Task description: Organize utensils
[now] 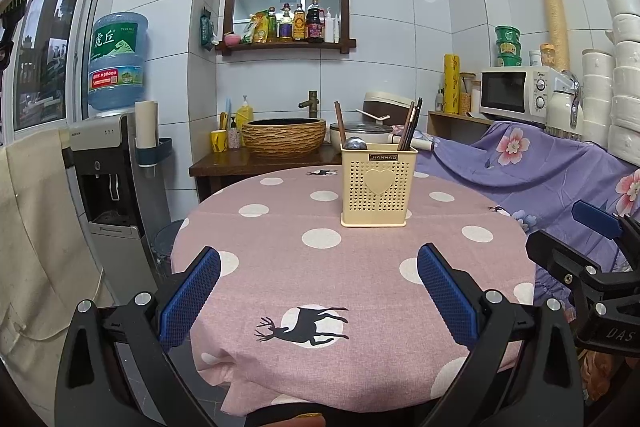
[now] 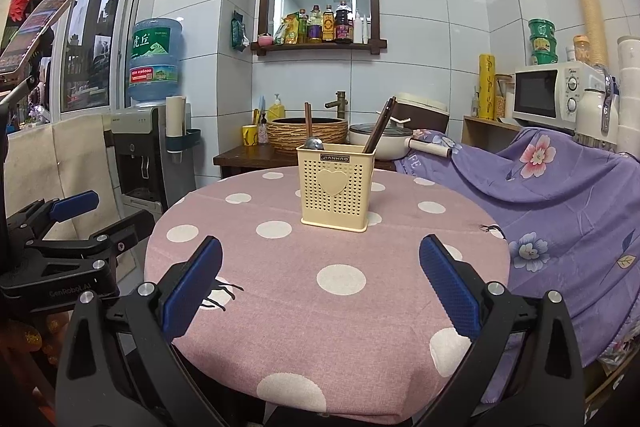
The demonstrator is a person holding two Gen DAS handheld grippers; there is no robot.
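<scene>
Your round table (image 1: pixel 360 267), covered in a pink cloth with white dots and deer prints, fills the middle of both views. Behind it a purple floral cloth (image 2: pixel 560 195) drapes over something along the table's far right side. On the counter past the table's far edge sits a woven basin (image 1: pixel 284 137), with a microwave (image 1: pixel 516 93) off to the right.

The cream utensil holder (image 1: pixel 378 185) stands upright on the cloth near the table's far edge, a little right of centre in the left wrist view. Dark chopsticks (image 1: pixel 410 125) lean out of its right side, a brown handle (image 1: pixel 340 123) rises from its left side, and a metal spoon bowl (image 1: pixel 355 143) pokes just above the rim there.

Your left gripper (image 1: pixel 319 259) hovers over the table's near edge, jaws spread wide with nothing between the blue pads. Your right gripper (image 2: pixel 320 251) is beside it, just as wide and also empty-handed.
</scene>
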